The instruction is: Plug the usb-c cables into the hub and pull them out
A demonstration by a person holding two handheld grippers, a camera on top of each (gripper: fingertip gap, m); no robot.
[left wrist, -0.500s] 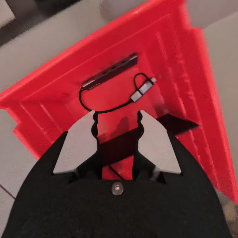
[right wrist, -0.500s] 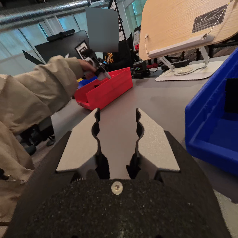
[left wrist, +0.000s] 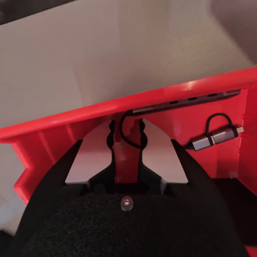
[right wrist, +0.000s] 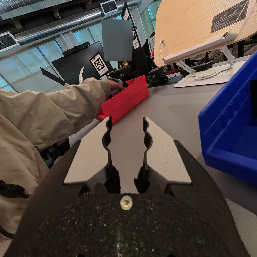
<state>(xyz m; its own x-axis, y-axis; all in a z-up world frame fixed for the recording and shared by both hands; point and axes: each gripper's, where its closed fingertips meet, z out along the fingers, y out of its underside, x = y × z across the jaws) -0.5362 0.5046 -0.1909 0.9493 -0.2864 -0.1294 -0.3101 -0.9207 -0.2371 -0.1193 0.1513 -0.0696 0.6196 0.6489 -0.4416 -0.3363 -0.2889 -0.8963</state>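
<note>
Left gripper sits low inside the red bin, jaws parted to a moderate gap, holding nothing. A loop of the black lead crosses the gap between the fingertips, but the pads are not closed on it.

Hub: slim grey bar lying along the bin's far wall, ahead of the claw and off to its right. Long axis runs left to right across the claw's line of reach, rising slightly to the right. A row of slots faces back toward the claw. Near end of the hub, where the lead leaves it, is just ahead of the right fingertip.

Plug block: two grey connector shells end to end with a small black tether loop over them, on the bin floor to the right of the claw, below the hub, well clear of the jaws. Its axis is tilted up to the right, roughly parallel to the hub, not pointed at a slot.

Right gripper: open, empty, over bare grey table; red bin ahead and left of it, blue bin close on its right. The person's sleeve reaches into the red bin.

Judgement: left claw is much the nearer. Coming move likely a shift right to the plug block, then turning it to face the slots.
</note>
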